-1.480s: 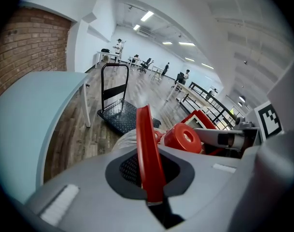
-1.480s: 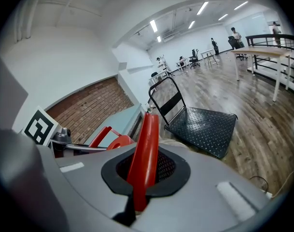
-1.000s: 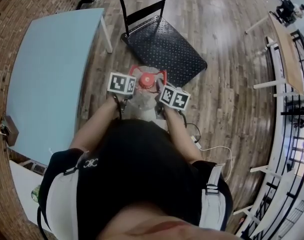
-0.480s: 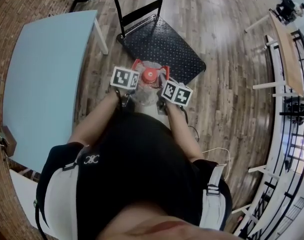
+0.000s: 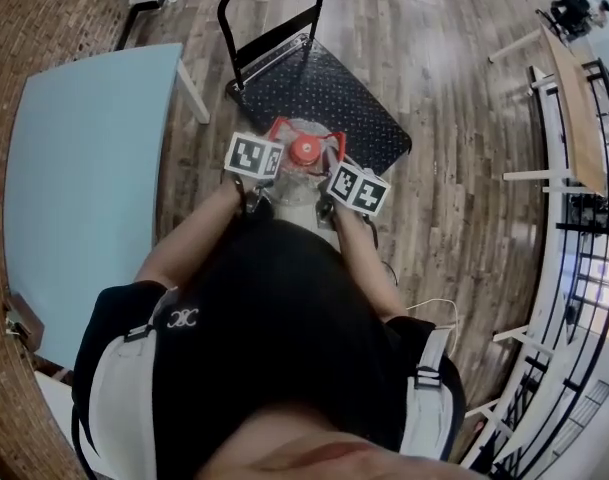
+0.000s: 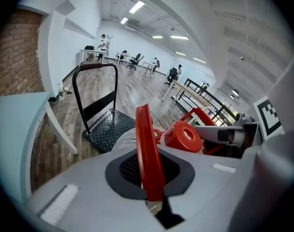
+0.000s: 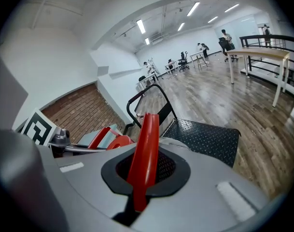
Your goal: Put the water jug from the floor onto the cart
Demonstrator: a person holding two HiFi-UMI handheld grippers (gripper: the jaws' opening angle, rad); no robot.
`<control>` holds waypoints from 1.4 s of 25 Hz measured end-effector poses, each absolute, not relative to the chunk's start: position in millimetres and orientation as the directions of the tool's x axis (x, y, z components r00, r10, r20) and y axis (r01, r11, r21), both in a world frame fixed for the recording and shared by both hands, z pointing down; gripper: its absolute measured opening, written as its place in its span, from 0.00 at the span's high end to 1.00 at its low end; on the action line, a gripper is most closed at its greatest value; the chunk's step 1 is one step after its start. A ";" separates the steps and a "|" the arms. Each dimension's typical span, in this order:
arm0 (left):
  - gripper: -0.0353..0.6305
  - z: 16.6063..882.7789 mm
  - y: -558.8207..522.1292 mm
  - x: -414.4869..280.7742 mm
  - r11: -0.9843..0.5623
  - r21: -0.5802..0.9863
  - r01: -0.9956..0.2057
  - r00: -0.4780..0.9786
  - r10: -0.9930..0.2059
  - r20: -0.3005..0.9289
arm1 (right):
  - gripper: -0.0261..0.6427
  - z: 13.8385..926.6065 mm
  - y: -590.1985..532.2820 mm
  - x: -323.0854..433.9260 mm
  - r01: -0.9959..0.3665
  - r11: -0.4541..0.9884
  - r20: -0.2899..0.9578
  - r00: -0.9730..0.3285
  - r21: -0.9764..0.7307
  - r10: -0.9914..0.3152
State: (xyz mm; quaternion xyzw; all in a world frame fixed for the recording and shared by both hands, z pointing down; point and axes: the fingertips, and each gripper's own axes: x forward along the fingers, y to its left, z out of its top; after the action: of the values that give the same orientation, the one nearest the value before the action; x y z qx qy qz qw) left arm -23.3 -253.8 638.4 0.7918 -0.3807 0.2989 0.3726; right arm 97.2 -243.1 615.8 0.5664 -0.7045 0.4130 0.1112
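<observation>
A light-blue rectangular table (image 5: 84,168) is seen at left, by a brick wall (image 5: 44,8). The left gripper (image 6: 147,175) is clamped tight on one side of the red plastic carry handle (image 6: 145,144) of the clear plastic water jug with a red cap (image 5: 302,190). The right gripper (image 7: 141,175) is clamped on the other side, likely so the weight is shared. The jug is judged held at the near edge of the black diamond-plate platform cart (image 5: 329,93), not yet set down. A wood-plank floor (image 5: 454,168) is seen, with a black railing (image 5: 584,218) at far right.

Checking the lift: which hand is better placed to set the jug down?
Neither alone, likely: left gripper and right gripper each clamp a red handle of the water jug; cart lies ahead.
</observation>
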 end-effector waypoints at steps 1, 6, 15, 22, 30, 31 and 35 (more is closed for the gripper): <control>0.94 638.3 -265.0 -25.0 -0.433 0.366 -0.823 0.536 -0.382 0.753 | 0.93 616.5 -253.2 95.4 -0.894 0.014 0.627 -0.326 -0.448 -0.707; 0.94 650.0 -319.7 -29.8 -0.453 0.368 -0.812 0.547 -0.374 0.749 | 0.93 629.1 -306.9 88.9 -0.918 0.005 0.653 -0.285 -0.396 -0.702; 0.94 672.7 -396.5 -15.9 -0.519 0.328 -0.789 0.551 -0.363 0.752 | 0.93 648.5 -380.6 100.6 -0.924 -0.065 0.659 -0.217 -0.376 -0.720; 0.94 699.4 -441.4 -4.0 -0.533 0.308 -0.788 0.536 -0.348 0.769 | 0.93 673.3 -420.5 113.6 -0.951 -0.078 0.705 -0.165 -0.300 -0.690; 0.93 750.4 -472.0 9.0 -0.522 0.283 -0.805 0.490 -0.314 0.813 | 0.93 719.1 -452.1 131.2 -0.962 -0.066 0.738 -0.159 -0.265 -0.655; 0.93 755.5 -475.7 9.9 -0.524 0.276 -0.806 0.484 -0.313 0.817 | 0.93 726.3 -454.1 132.3 -0.963 -0.064 0.745 -0.158 -0.260 -0.648; 0.94 778.6 -488.0 21.4 -0.542 0.273 -0.795 0.499 -0.328 0.802 | 0.94 763.9 -459.8 139.5 -0.968 -0.070 0.772 -0.146 -0.239 -0.618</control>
State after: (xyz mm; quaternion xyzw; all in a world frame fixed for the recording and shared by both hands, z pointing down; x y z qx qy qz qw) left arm 21.4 -488.0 778.6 0.8020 -0.3498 0.3576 0.3264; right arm 139.5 -459.8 763.9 0.6150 -0.6450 0.3962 0.2209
